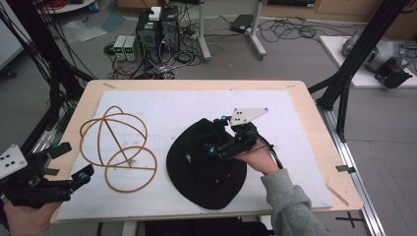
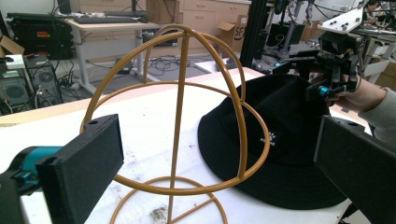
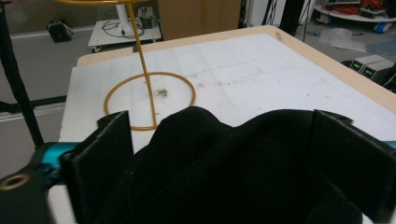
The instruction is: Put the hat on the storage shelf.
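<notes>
Bench (image 1: 305, 105): your black hat (image 1: 196, 172) lies flat just right of the gold wire stand (image 1: 118, 147). Your right hand-held gripper (image 1: 216, 142) sits over the hat's crown, jaws wide, cloth bunched between them (pads' contact unclear). Your left hand-held gripper (image 1: 78, 174), left of the stand, gapes empty.

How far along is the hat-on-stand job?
Done: nothing placed yet; the black hat lies flat on the white mat, apart from the gold wire stand.
In hand: the right gripper sits over the hat's crown, jaws wide with bunched fabric between them in its own view, not clearly clamped.
Left: grip, lift, set it on the stand. The left gripper waits open beside the stand.
</notes>
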{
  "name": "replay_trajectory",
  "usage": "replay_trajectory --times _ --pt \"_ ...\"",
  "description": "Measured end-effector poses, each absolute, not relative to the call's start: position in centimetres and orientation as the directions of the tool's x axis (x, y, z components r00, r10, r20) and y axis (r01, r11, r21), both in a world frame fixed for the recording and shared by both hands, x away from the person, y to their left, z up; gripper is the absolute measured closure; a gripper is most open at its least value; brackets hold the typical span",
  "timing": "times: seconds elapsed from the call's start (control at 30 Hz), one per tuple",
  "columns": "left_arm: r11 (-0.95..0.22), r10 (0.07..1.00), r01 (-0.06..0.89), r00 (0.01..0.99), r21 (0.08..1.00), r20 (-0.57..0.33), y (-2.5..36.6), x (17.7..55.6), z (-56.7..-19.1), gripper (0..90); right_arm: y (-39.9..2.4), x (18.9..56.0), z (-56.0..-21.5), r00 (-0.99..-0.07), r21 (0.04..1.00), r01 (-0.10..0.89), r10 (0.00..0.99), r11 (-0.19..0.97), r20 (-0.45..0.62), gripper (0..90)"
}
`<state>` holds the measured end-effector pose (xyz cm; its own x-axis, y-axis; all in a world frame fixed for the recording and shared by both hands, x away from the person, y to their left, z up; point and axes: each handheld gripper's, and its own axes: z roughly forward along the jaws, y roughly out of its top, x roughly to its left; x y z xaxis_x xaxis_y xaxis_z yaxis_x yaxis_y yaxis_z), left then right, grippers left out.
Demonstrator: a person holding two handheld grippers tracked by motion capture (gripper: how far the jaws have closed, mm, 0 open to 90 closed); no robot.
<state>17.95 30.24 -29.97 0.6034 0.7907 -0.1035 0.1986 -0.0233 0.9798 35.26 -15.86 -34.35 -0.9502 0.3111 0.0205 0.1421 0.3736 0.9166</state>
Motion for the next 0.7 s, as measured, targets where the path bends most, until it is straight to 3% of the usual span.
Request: replay_trajectory --times 0.23,0.5,0.7 --pt "-0.013 0.791 0.183 0.604 0.983 -0.102 30.49 17.54 -29.65 1.7 -16.05 35.11 -34.28 -0.949 0.911 0.117 0.316 0.395 -0.015 31.9" --pt "-0.016 0.792 0.188 0.601 0.982 -0.103 30.4 17.68 -29.79 1.7 -16.24 34.79 -34.3 -0.947 0.903 0.074 0.314 0.422 -0.069 67.9" --pt "-0.021 0.79 0.19 0.604 0.982 -0.1 30.27 17.73 -29.79 1.7 -16.1 34.61 -34.45 -0.95 0.892 0.047 0.296 0.45 -0.099 82.2"
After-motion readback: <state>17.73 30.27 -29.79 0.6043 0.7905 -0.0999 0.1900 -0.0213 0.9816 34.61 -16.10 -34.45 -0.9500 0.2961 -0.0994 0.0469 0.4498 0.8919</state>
